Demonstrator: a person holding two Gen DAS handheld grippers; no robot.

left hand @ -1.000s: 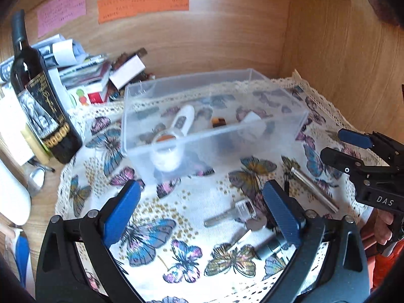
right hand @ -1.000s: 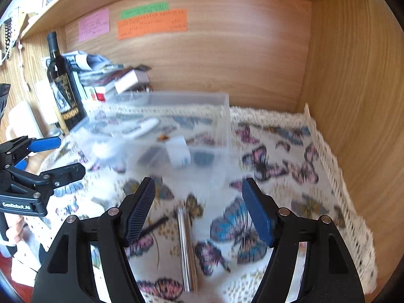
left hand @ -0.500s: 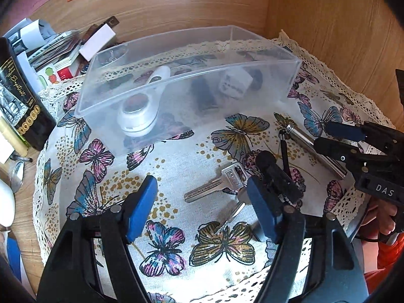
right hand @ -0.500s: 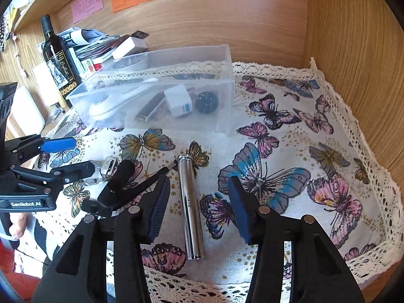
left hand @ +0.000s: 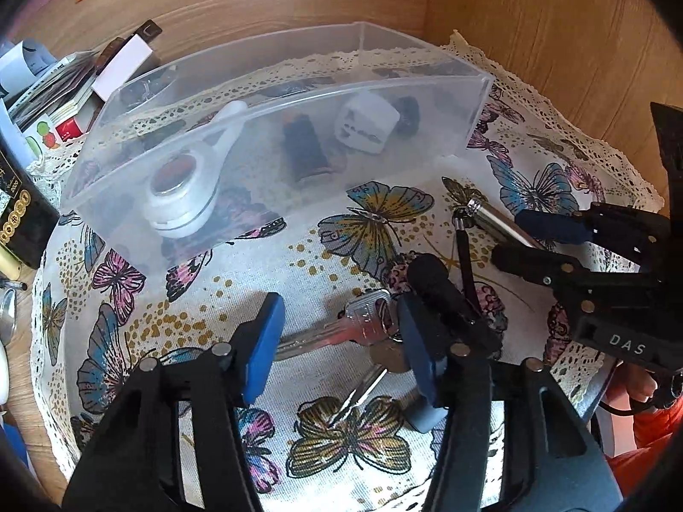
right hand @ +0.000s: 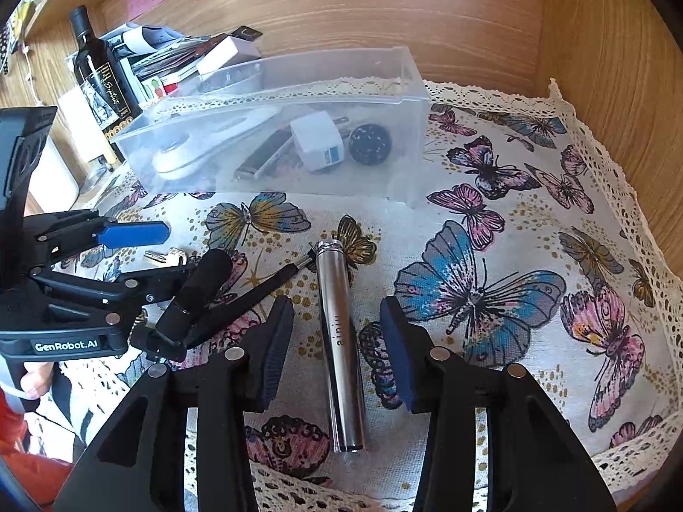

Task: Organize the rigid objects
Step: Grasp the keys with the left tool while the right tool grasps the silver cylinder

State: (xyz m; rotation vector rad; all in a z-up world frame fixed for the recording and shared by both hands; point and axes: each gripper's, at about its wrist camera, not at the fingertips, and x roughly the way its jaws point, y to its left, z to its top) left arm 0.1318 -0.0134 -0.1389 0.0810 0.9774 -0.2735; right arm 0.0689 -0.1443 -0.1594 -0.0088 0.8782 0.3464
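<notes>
A clear plastic bin (left hand: 465, 111) (right hand: 410, 170) stands on the butterfly cloth and holds a white round tool (left hand: 183, 196), a dark lighter (left hand: 305, 149), a white charger cube (right hand: 318, 141) and a black knob (right hand: 370, 144). Silver keys (left hand: 341, 333) lie between the jaws of my open left gripper (left hand: 337, 341), low over them. A black cylinder fob (left hand: 444, 290) (right hand: 196, 288) lies beside them. A silver metal tube (right hand: 339, 341) (left hand: 491, 217) lies between the jaws of my open right gripper (right hand: 337, 350).
A dark wine bottle (right hand: 100, 72) and a stack of papers and small boxes (right hand: 179, 59) stand at the back left. Wooden walls close the back and the right side. The lace cloth edge (right hand: 619, 170) runs along the right wall.
Both grippers have moved down and forward. The left now straddles the keys, the right straddles the silver tube. Both stay open.
</notes>
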